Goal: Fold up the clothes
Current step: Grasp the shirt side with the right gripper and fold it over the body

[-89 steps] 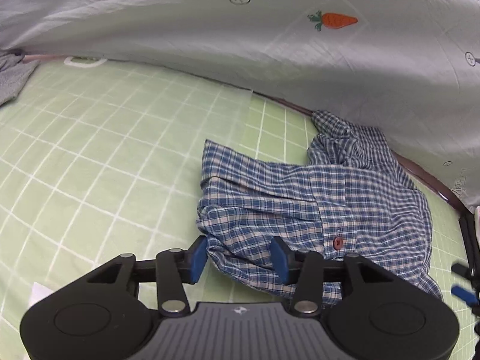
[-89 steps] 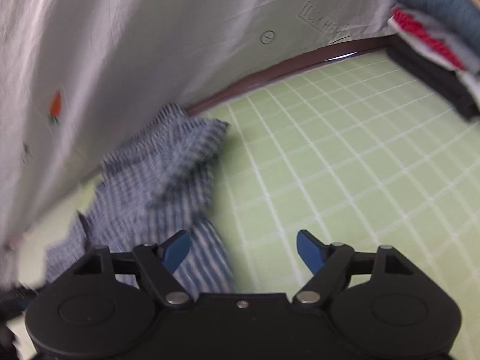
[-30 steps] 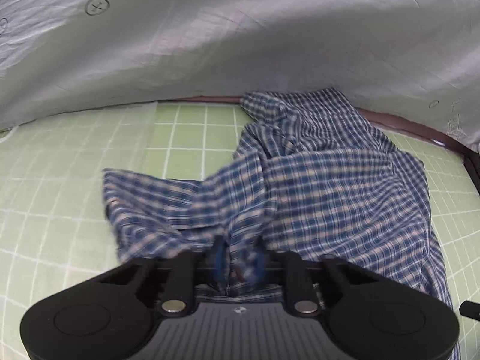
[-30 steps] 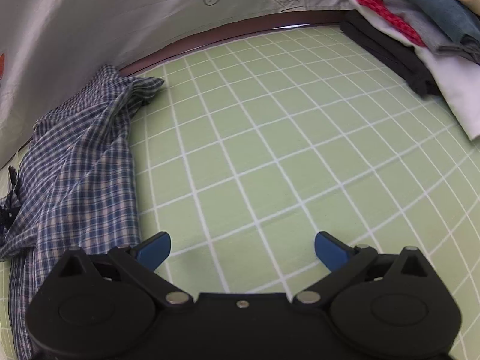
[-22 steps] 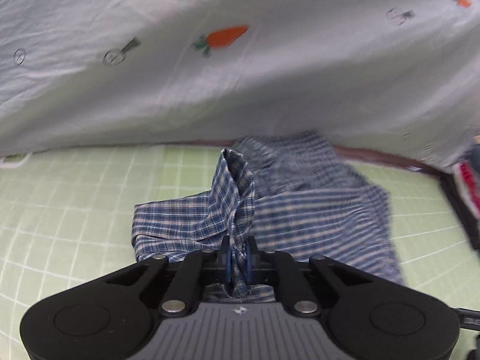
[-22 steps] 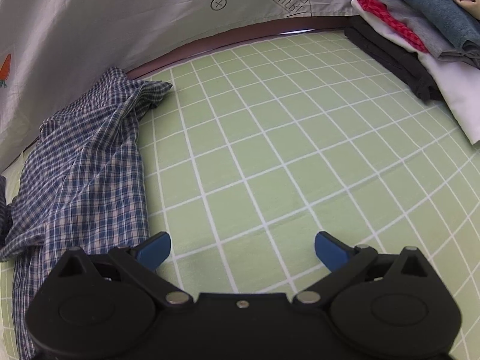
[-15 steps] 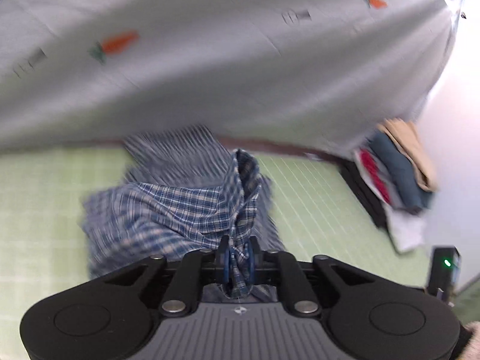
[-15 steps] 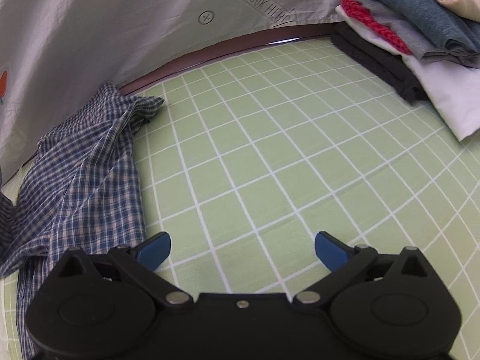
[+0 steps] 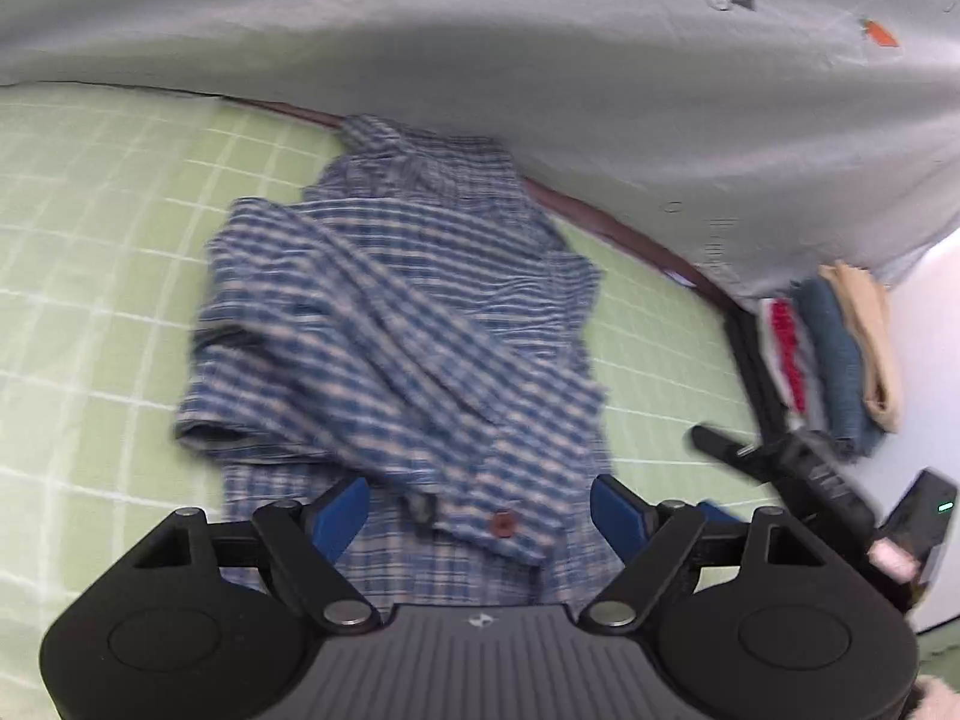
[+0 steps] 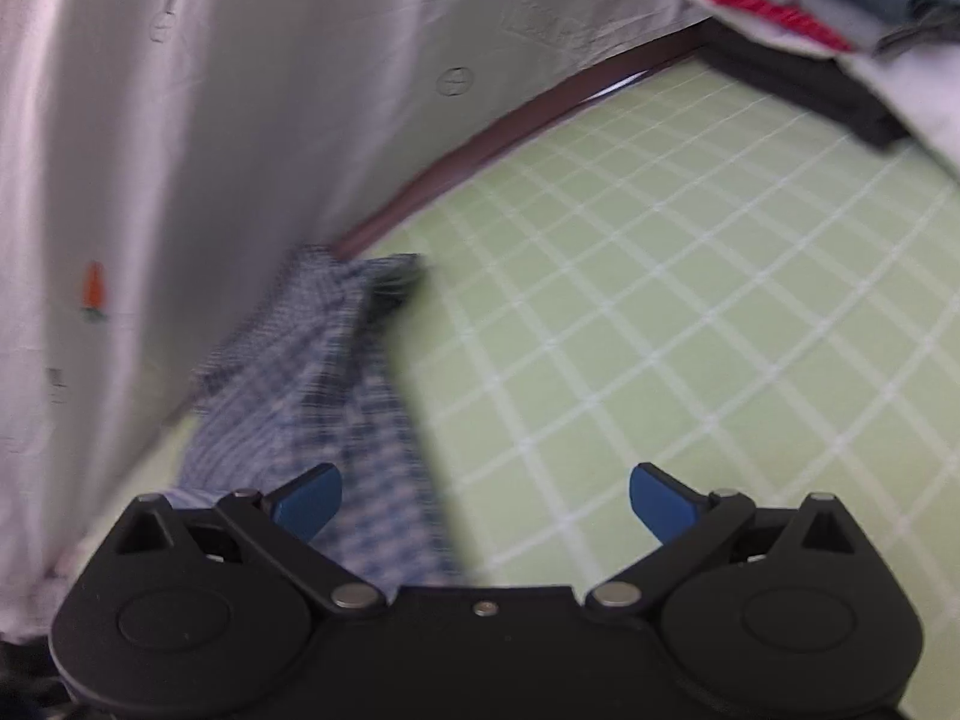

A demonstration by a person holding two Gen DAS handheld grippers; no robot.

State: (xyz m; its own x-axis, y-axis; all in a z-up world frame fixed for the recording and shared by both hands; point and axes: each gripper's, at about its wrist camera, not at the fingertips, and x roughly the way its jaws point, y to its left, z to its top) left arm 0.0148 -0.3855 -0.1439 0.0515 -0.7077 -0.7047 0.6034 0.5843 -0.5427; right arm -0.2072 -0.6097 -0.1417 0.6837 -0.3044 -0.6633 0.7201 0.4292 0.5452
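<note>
Carrot prints [image 9: 881, 33], no legible writing, above plaid shirt [image 9: 408, 324].

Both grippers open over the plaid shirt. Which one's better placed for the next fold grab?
Left, probably. The left gripper is open right over the plaid shirt, cuff between its fingers. The right gripper mostly faces bare mat.

A pale green grid-patterned mat [image 10: 690, 312] meets a grey carrot-printed sheet [image 9: 540, 60] hanging behind it.
</note>
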